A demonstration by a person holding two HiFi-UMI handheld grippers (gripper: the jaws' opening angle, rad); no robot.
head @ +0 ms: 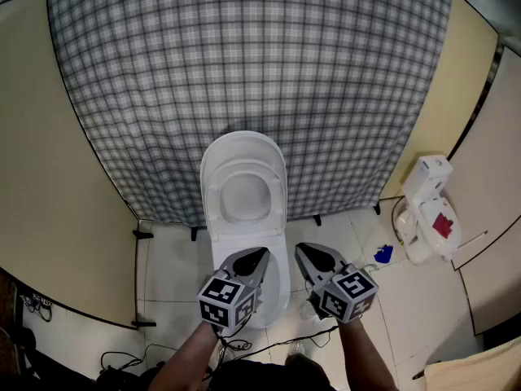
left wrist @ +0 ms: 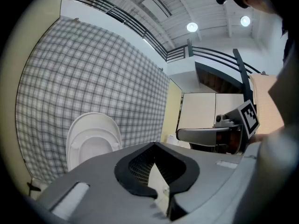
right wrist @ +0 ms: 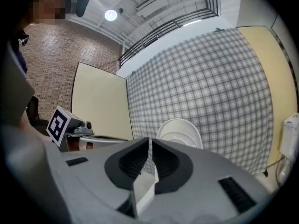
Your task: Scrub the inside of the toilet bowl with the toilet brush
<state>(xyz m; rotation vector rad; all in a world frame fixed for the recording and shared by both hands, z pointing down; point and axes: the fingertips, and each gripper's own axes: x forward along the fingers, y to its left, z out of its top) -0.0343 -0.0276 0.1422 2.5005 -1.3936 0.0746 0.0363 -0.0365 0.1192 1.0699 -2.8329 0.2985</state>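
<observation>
Hovering at six o'clock of the white ceramic toilet (head: 244, 157), the left gripper (head: 260, 253) and right gripper (head: 299, 249) are pinching their jaws together on nothing; no brush is showing, so finding one is likely coming first.

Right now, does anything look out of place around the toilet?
Nothing looks spilled or broken. The toilet stands with its lid up; the left gripper and the right gripper are shut and empty.
</observation>
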